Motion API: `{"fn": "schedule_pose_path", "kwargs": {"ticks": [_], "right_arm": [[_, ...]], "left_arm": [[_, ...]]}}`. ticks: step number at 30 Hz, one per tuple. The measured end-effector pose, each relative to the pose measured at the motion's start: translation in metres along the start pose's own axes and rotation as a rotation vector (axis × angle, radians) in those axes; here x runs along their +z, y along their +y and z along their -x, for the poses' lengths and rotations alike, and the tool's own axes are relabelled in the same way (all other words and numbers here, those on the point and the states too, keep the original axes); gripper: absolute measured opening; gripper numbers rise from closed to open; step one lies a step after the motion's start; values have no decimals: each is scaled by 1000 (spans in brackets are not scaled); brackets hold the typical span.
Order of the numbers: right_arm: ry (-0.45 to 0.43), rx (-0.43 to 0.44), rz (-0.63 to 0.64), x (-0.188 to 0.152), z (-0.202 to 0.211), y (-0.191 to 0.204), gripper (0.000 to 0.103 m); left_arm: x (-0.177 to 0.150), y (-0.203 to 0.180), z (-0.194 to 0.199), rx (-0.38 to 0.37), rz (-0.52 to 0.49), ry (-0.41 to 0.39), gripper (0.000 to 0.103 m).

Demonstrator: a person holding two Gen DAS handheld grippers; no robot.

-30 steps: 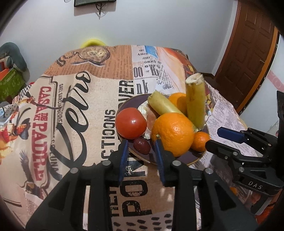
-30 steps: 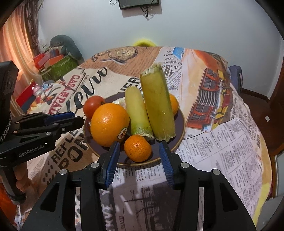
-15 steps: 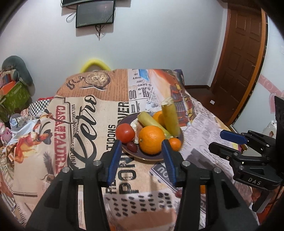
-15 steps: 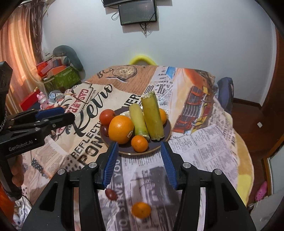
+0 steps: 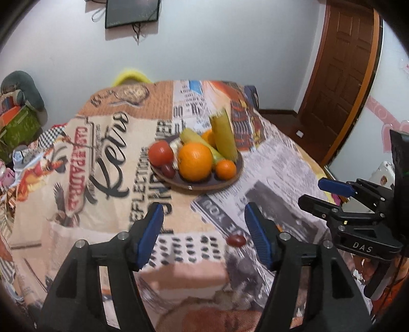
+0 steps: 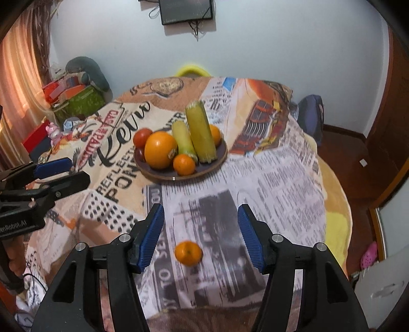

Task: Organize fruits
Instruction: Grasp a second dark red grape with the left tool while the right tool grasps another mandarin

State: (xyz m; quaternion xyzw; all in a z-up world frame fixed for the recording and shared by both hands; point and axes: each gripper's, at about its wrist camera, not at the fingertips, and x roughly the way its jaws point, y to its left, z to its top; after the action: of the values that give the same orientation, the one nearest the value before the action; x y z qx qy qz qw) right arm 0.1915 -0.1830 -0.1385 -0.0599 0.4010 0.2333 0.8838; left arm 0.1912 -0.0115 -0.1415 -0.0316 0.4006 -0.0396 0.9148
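A dark plate [image 5: 204, 184] [image 6: 219, 155] in the middle of the table holds a tomato [image 5: 160, 152], a big orange [image 5: 195, 161] [image 6: 160, 149], a small mandarin [image 5: 225, 169] [image 6: 183, 164], two corn cobs [image 5: 223, 136] [image 6: 200, 134] and a dark red grape [image 5: 168, 170]. A loose mandarin [image 6: 188, 253] lies on the cloth between my right gripper's [image 6: 202, 237] open fingers. A loose dark red fruit [image 5: 236, 240] lies by the right finger of my open, empty left gripper [image 5: 204, 235]. Each gripper also shows in the other's view: right [image 5: 332, 194], left [image 6: 61, 171].
A printed newspaper-pattern cloth [image 5: 102, 163] [image 6: 276, 184] covers the round table. Boxes and clutter [image 6: 74, 97] stand at the left by a curtain. A wooden door [image 5: 340, 71] is at the right, a screen [image 6: 186, 10] hangs on the wall.
Both grippers have pulled back and up from the plate and opened wider. The loose mandarin and dark red fruit near the table's front have come into view.
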Motion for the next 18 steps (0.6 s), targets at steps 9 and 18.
{"fn": "schedule_pose_path", "kwargs": {"ticks": [9,18], "right_arm": [[94,49,7,-26,-28,8,56],[153,105,-33,-43,-50,0,48]], "left_arm": [[-26,-17,-35,-35,-25,92,62],[-41,-30,-66,-76,-58,182,47]]}}
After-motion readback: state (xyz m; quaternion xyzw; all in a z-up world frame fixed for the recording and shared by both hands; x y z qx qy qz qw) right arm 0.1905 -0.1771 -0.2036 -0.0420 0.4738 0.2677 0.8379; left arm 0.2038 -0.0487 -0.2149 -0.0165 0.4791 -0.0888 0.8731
